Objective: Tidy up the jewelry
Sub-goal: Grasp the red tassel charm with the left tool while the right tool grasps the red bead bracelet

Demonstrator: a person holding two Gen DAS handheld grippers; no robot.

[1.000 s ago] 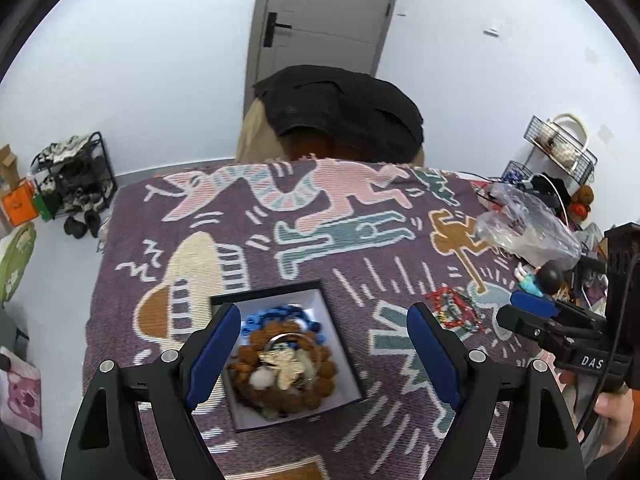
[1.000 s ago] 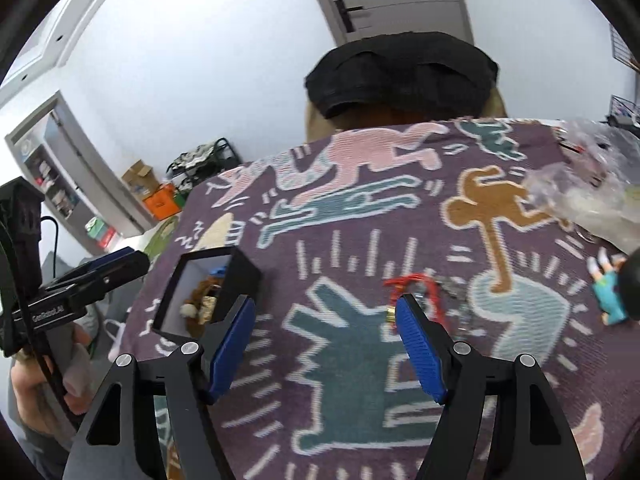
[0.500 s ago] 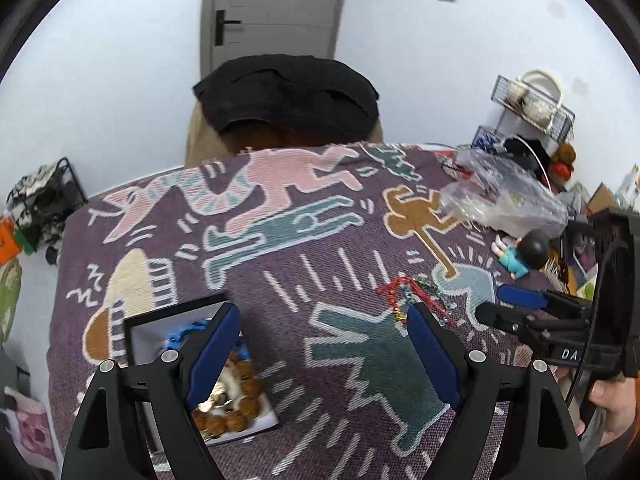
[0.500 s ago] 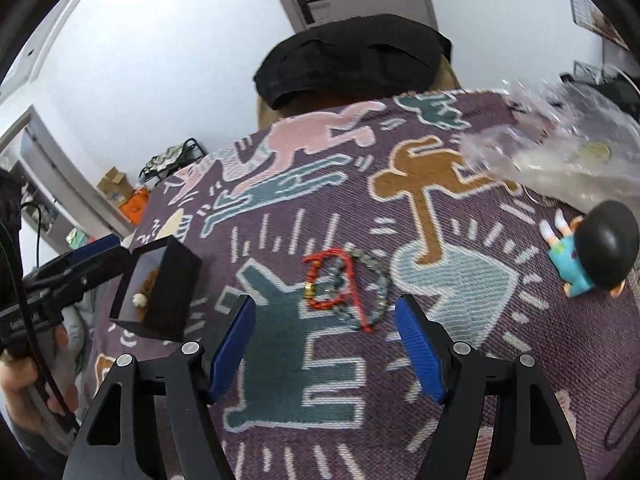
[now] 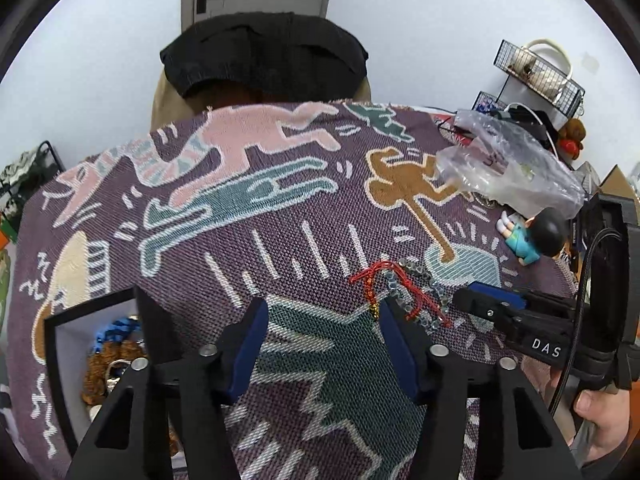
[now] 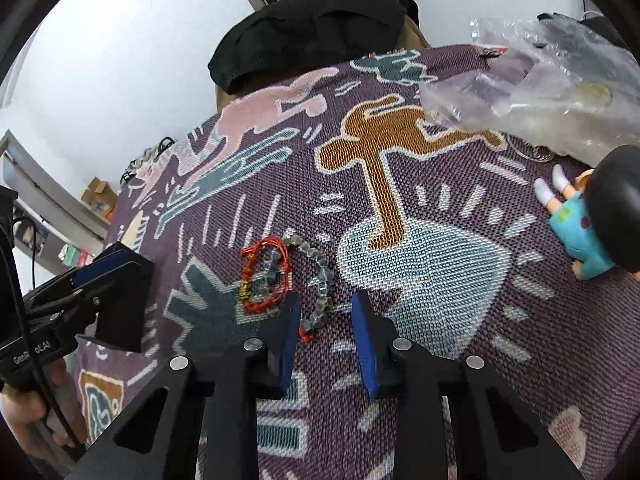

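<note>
Between the blue-padded fingers of the right gripper [image 6: 325, 312], low over the cloth, lies one end of a string of clear grey-blue glass beads [image 6: 320, 280]; the jaws stand apart, narrowly spread, with the pads on either side of the beads but not touching them. A thin red cord tail pokes out just beside the left pad. Tangled with the glass beads, immediately to their left, sits a red woven cord bracelet with a small gold charm [image 6: 262, 280]; the two pieces overlap where the bead loop runs through the red one.

Just left of this pile, the left gripper [image 5: 320, 318] hovers over the teal figure in the weave, its jaws spread wider and holding nothing; its right pad comes close to the gold charm of the red bracelet [image 5: 374, 280], and the glass beads [image 5: 420, 276] curve away beyond it. To that gripper's lower left stands an open black square jewellery box with a pale lining [image 5: 56, 344], holding a brown wooden-bead bracelet [image 5: 104, 364], a blue beaded piece [image 5: 114, 330] and something silvery that is too hidden to name.

Everything rests on a purple woven tablecloth with cartoon figures in pink, teal and tan [image 6: 420, 264]. Farther right lie a small doll with a black head and turquoise clothes [image 6: 588, 224] and a crumpled clear plastic bag [image 6: 552, 92].
</note>
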